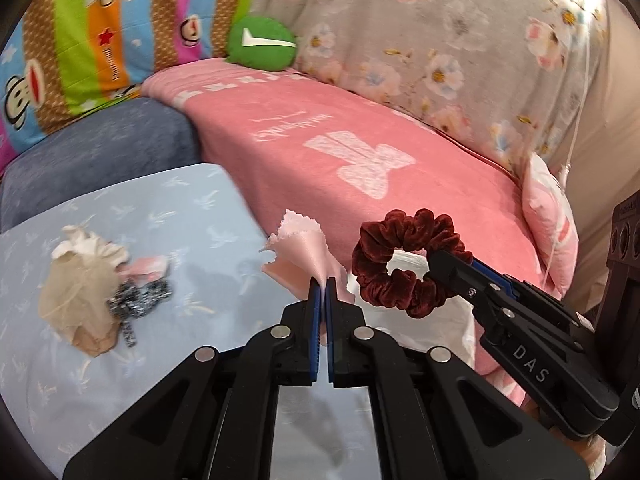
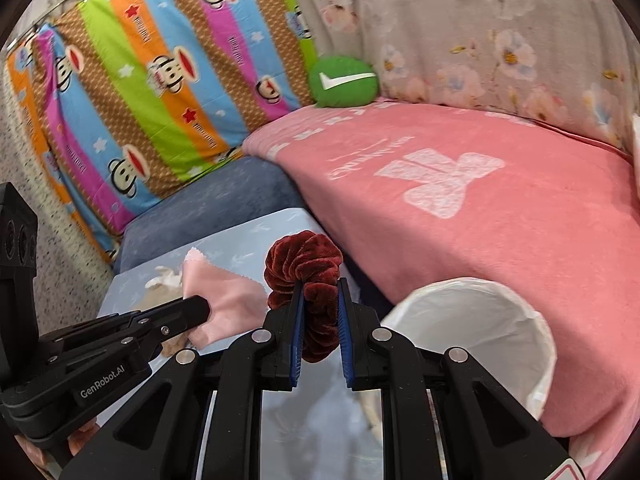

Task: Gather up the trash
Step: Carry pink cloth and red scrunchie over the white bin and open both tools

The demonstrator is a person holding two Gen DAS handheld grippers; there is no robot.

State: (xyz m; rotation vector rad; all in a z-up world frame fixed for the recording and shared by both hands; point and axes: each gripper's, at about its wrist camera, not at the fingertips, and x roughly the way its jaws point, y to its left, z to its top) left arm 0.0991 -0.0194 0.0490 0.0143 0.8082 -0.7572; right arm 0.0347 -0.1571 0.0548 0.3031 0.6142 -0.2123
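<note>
Pinching a scrap of pink cloth (image 1: 304, 246) between fully closed jaws, the left gripper (image 1: 323, 286) hangs above the pale blue table (image 1: 168, 216), near its edge that meets the pink blanket (image 1: 320, 128). The cloth's pinked edge stands up free above the pads. Just beside it, the right gripper (image 2: 320, 292) is clamped on a dark red velvet scrunchie (image 2: 304, 264), the jaws narrowly apart with the bunched fabric squeezed between the blue pads; the rest of the ring loops clear above them. Below and right of that gripper stands a bin lined with a white bag (image 2: 516, 320), its mouth open, against the blanket's near edge. On the table's left part lies a heap: a beige gauzy piece (image 1: 76, 296), a bit of white tissue (image 1: 74, 240), a second pink scrap (image 1: 150, 268) and a black-and-white speckled scrunchie (image 1: 138, 300), all touching. Behind the table sits a blue-grey cushion (image 1: 104, 148); beyond it a striped monkey-print cover (image 2: 152, 76), a round green pillow (image 1: 262, 42) and a grey floral cover (image 1: 460, 40).
</note>
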